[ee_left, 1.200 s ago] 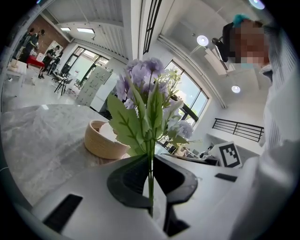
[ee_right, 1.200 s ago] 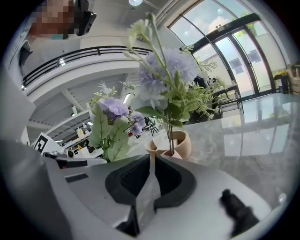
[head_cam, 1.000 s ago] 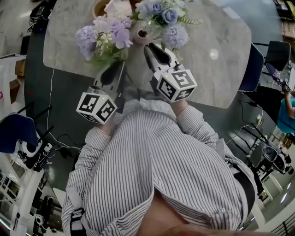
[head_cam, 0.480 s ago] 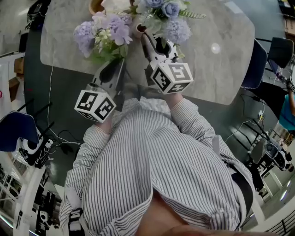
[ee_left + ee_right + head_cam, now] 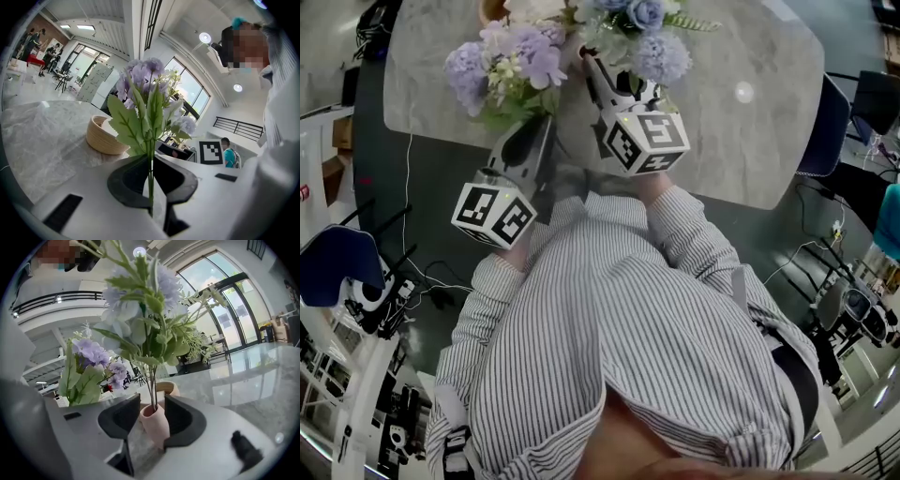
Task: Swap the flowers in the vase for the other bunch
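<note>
My left gripper (image 5: pixel 542 124) (image 5: pixel 151 161) is shut on the thin green stems (image 5: pixel 150 187) of a lavender bunch (image 5: pixel 506 70) (image 5: pixel 145 89), which it holds upright over the near part of the table. A small pink vase (image 5: pixel 156 423) (image 5: pixel 583 58) holds a blue and lavender bunch (image 5: pixel 140 301) (image 5: pixel 642 33). My right gripper (image 5: pixel 605 77) (image 5: pixel 152 406) has just been opening its jaws. They now stand on either side of the vase, with a gap showing on the left side.
A woven bowl (image 5: pixel 104 136) (image 5: pixel 492 9) (image 5: pixel 166 386) sits behind the vase at the table's far side. The marble table (image 5: pixel 750 141) stretches to the right. A blue chair (image 5: pixel 820 131) stands at its right edge, another (image 5: pixel 333 267) on the floor at left.
My right gripper has moved forward to the vase and its jaws have spread apart. The left gripper with its bunch has stayed put.
</note>
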